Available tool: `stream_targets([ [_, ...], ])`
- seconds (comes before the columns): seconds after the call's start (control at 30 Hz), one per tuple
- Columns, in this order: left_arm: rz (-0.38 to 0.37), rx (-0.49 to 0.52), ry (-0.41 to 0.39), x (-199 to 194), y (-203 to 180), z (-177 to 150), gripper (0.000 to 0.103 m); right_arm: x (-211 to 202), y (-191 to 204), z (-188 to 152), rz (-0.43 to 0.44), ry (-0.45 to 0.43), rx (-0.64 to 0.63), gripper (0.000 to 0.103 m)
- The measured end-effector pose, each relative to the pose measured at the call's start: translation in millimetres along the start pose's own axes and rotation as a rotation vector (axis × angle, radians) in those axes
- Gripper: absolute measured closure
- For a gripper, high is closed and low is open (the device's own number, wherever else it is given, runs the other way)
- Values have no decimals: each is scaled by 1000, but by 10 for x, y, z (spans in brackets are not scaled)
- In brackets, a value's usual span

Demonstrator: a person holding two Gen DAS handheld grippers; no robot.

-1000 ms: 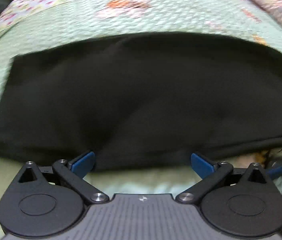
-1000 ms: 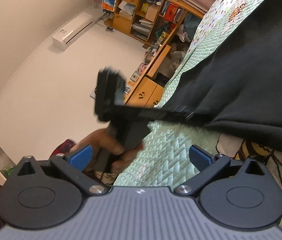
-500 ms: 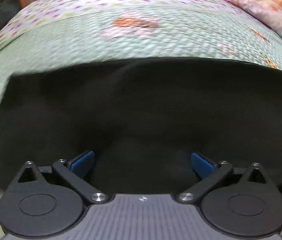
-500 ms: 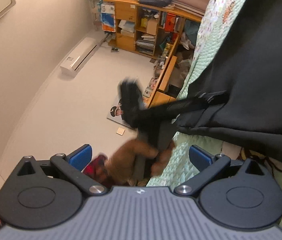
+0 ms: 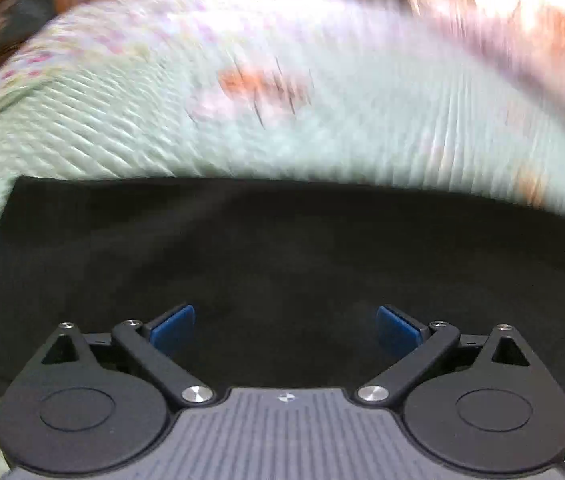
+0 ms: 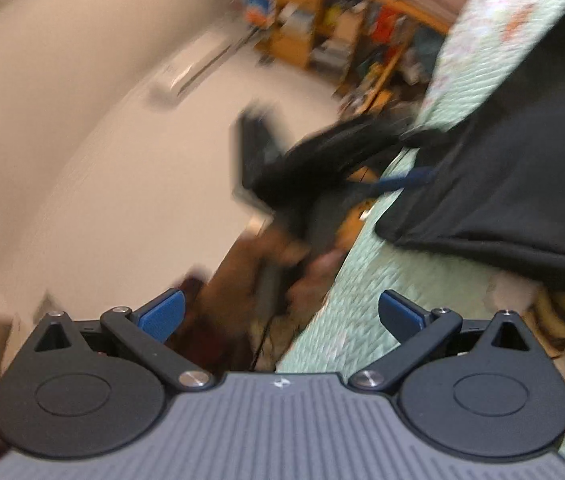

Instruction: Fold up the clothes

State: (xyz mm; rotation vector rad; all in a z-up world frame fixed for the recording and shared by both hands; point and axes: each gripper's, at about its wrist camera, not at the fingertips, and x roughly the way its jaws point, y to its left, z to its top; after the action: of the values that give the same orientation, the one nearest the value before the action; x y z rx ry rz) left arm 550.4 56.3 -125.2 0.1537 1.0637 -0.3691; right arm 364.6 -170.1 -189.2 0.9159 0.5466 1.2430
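On the green quilt (image 5: 82, 120), one black garment (image 5: 282, 248); two claws, left (image 5: 285, 326) and right (image 6: 280, 314), both released, empty.

Our left wrist camera looks forward and down, close over the black garment (image 5: 282, 256) on the green quilt (image 5: 122, 136). Our right wrist camera looks sideways along the bed's edge toward a shelf (image 6: 322, 20). Both share the garment and quilt.
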Motion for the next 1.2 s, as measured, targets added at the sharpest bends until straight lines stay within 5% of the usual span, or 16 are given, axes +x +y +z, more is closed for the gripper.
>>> stream_targets([
  [0.13,10,18,-1,-4,53,-277,0,116,114,-47,9,79,-79,0],
  [0.3,-20,-7,108,-308,291,-459,2,213,211,-98,11,139,-147,0],
  [0.5,-89,-91,-76,-414,151,201,7,232,265,-128,75,176,-177,0],
  [0.57,-74,-58,-68,-172,11,486,7,231,247,-131,65,181,-172,0],
  [0.67,43,-7,-17,228,-50,716,7,264,228,-111,51,176,-157,0],
  [0.73,57,-15,51,381,33,608,3,253,212,-114,49,172,-149,0],
  [0.83,11,10,27,212,116,263,0,242,198,-116,43,167,-141,0],
  [1.03,-14,17,138,-216,419,-174,1,286,206,-154,28,175,-145,0],
  [1.2,52,-203,-108,-367,906,255,1,269,201,-170,23,179,-140,0],
])
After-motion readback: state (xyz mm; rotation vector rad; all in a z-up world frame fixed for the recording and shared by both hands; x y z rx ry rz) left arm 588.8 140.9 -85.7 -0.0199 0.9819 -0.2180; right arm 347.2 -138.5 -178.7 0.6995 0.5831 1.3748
